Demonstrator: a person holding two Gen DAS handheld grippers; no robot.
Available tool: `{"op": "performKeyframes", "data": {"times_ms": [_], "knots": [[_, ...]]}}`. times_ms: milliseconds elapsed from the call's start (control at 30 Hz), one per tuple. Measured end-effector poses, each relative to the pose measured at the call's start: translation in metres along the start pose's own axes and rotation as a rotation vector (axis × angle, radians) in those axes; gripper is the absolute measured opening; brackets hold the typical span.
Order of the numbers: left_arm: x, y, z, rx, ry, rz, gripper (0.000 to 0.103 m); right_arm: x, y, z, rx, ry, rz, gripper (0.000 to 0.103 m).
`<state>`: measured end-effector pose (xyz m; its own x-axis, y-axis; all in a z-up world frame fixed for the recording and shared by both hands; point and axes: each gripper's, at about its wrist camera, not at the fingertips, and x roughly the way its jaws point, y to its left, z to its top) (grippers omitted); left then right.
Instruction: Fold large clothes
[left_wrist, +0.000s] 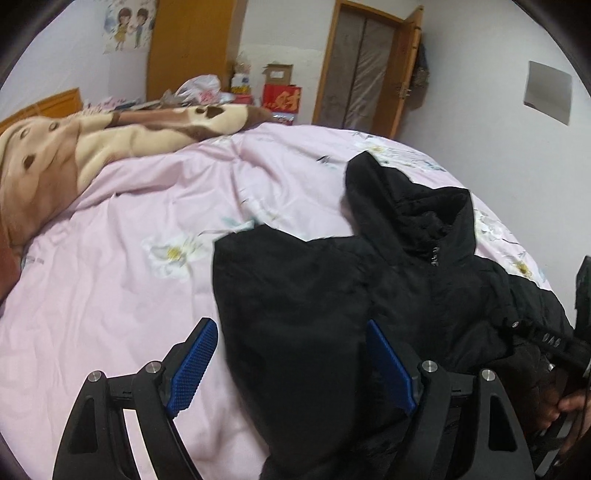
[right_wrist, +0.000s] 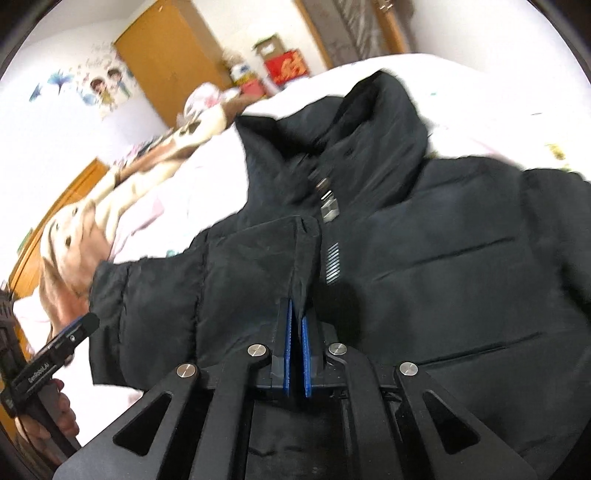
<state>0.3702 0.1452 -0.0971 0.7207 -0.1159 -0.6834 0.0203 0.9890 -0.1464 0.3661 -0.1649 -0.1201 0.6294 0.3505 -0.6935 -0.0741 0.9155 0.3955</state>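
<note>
A black padded jacket (left_wrist: 406, 266) with a hood lies on the pink bed cover (left_wrist: 129, 295). One sleeve is folded across its front. My left gripper (left_wrist: 291, 332) is open, its blue pads (left_wrist: 195, 362) straddling the folded sleeve just above it. In the right wrist view the jacket (right_wrist: 424, 266) fills the frame, zipper and collar pointing away. My right gripper (right_wrist: 295, 314) is shut on a fold of the jacket's front edge by the zipper. The left gripper's tip (right_wrist: 79, 325) shows at the left edge there.
A beige and brown blanket (left_wrist: 74, 155) is bunched at the head of the bed. Boxes and bags (left_wrist: 280, 92) stand behind the bed by a wooden wardrobe (left_wrist: 192, 48) and a door (left_wrist: 362, 66). A wall is at the right.
</note>
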Motion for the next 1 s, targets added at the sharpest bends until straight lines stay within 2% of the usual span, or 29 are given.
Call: {"op": "performKeyframes", "data": {"times_ms": [133,333,567,800,933,1000], "knots": [[0.01,-0.019,0.005,0.006,0.013,-0.035,0.082,-0.026,-0.027,0.01,0.021,-0.047,-0.071,0.004],[0.035,-0.044,0.005,0.018,0.04,-0.057,0.082,-0.042,-0.057,0.018,0.045,-0.08,-0.133,0.004],[0.078,-0.056,0.009,0.033,0.106,-0.021,0.082,-0.038,-0.081,0.016,0.06,-0.068,-0.191,0.004],[0.11,-0.044,0.02,-0.008,0.148,0.046,0.082,-0.02,-0.093,0.013,0.022,-0.041,-0.26,0.004],[0.129,-0.04,0.024,0.024,0.189,0.1,0.082,-0.007,-0.098,0.012,-0.004,-0.015,-0.297,0.005],[0.14,-0.036,0.025,0.016,0.221,0.112,0.087,-0.002,-0.097,0.012,-0.036,-0.01,-0.333,0.005]]}}
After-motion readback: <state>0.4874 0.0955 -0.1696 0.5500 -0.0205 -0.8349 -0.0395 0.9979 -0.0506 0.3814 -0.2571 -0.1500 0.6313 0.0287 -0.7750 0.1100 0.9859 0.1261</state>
